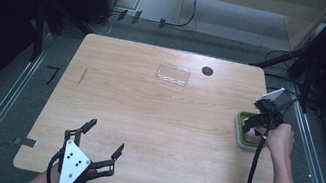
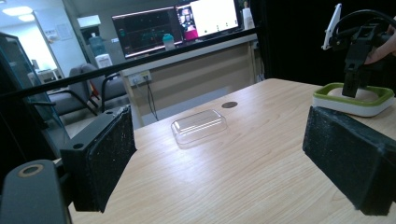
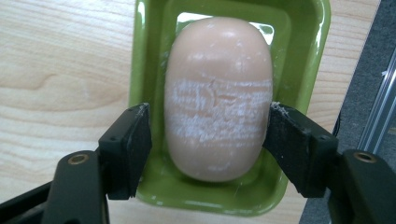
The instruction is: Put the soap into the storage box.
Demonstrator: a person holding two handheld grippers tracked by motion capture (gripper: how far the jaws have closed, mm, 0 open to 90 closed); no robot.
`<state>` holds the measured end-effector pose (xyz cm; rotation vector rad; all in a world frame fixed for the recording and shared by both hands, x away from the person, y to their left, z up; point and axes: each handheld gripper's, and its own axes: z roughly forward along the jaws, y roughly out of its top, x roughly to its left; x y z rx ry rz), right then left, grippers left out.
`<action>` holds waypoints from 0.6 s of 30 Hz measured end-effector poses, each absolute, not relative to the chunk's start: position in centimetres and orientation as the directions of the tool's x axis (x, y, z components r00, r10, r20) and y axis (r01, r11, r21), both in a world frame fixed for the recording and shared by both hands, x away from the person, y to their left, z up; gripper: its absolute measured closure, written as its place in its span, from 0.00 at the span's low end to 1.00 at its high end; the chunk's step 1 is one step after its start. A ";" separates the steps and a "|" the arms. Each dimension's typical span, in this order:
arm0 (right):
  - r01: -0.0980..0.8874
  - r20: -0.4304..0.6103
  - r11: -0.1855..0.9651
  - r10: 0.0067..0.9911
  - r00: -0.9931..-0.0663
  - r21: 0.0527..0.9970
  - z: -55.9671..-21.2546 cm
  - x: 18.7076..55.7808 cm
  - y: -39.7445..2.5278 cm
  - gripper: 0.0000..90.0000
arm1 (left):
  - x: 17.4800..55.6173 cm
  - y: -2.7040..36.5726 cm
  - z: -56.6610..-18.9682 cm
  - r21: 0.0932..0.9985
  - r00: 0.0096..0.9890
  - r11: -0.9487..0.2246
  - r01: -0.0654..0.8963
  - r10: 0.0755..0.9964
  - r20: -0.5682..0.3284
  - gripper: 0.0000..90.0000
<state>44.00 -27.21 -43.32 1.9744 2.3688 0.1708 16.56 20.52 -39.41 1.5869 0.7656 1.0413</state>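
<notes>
A peach-coloured soap bar (image 3: 218, 70), scuffed white across its middle, lies in a green soap dish (image 3: 317, 46) with a white base (image 1: 239, 135) near the table's right edge. My right gripper (image 3: 210, 135) points down into the dish and straddles the bar. Its right jaw touches the soap, while a thin strip of green shows between the left jaw and the bar. In the left gripper view the right gripper (image 2: 350, 91) stands upright over the dish (image 2: 327, 91). My left gripper (image 1: 106, 135) rests wide open and empty at the table's near left edge.
A clear plastic lid (image 1: 173, 73) lies at the back middle of the wooden table (image 1: 146, 119), with a black round hole (image 1: 207, 71) just right of it. The table's right edge and a metal rail run close to the dish.
</notes>
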 end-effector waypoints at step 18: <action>0.948 0.003 0.284 0.958 -0.288 0.146 -41.2 39.7 -25.5 0.16 | 16.1 20.6 -39.3 0.966 0.420 -0.256 -0.039 0.873 0.248 0.11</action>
